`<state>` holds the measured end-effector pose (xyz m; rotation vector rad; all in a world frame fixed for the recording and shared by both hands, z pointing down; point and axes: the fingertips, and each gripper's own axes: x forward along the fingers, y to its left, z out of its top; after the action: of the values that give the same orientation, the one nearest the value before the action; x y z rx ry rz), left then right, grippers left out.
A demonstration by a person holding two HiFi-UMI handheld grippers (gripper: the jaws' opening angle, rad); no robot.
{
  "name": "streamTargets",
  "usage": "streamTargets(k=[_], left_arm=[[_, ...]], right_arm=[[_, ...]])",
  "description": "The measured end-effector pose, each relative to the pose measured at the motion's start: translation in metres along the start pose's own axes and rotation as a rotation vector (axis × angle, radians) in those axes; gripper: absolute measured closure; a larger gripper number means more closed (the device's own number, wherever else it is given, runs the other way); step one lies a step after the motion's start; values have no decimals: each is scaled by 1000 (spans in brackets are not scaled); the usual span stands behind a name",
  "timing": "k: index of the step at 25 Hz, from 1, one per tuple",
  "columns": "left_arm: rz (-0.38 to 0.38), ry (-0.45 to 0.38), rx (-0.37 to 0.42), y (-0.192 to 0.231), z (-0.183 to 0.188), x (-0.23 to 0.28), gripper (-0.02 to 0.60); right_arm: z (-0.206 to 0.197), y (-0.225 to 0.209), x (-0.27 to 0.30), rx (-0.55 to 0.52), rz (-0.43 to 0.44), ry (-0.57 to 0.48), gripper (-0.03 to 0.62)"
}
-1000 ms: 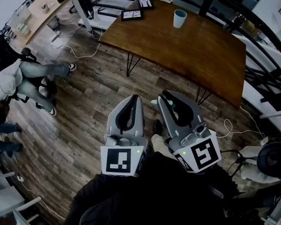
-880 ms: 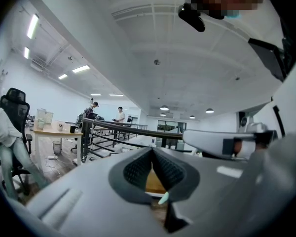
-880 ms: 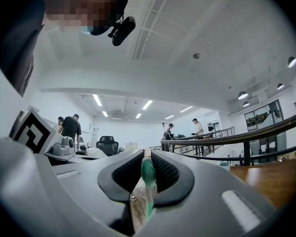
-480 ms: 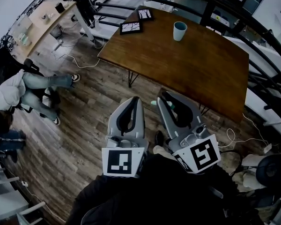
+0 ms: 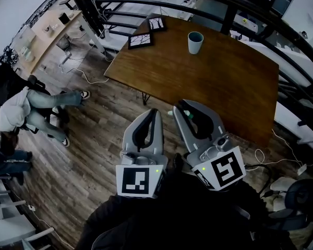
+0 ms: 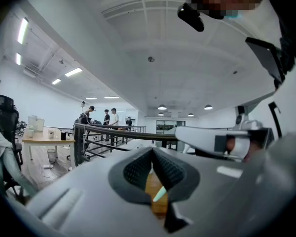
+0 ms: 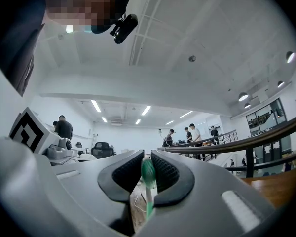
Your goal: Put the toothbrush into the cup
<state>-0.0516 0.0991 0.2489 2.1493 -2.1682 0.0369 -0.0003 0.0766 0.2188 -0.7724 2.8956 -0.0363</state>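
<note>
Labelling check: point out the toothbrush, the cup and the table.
toothbrush (image 7: 148, 173), right gripper view, green head.
cup (image 5: 194, 46), head view, outer wall.
table (image 5: 224, 82), head view, bare top.

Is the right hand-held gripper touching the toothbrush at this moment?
Touching. The right gripper view shows the right hand-held gripper with its jaws closed on the green toothbrush from both sides, no gap visible.
</note>
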Motion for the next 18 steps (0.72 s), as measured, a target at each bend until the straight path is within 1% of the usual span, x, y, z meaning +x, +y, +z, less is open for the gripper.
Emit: streamTargets(k=[3,7,11,15,18], left_arm=[[18,-6,3,2,3,8,574],[15,-3,-1,2,0,18,574],[20,0,-8,11,-2,28,574],[-9,-6,-18,18,-2,46,574],[-43,7,-25,20,-6,64,574]], right_arm=[[1,-8,2,3,7,-2,549],[-2,-15,11,4,10,-2,549],[-7,-22,19,1,5,6,549],[-11,-32,32,-10,-19,14,549],[-15,-45,40,-13,-53,19,549]])
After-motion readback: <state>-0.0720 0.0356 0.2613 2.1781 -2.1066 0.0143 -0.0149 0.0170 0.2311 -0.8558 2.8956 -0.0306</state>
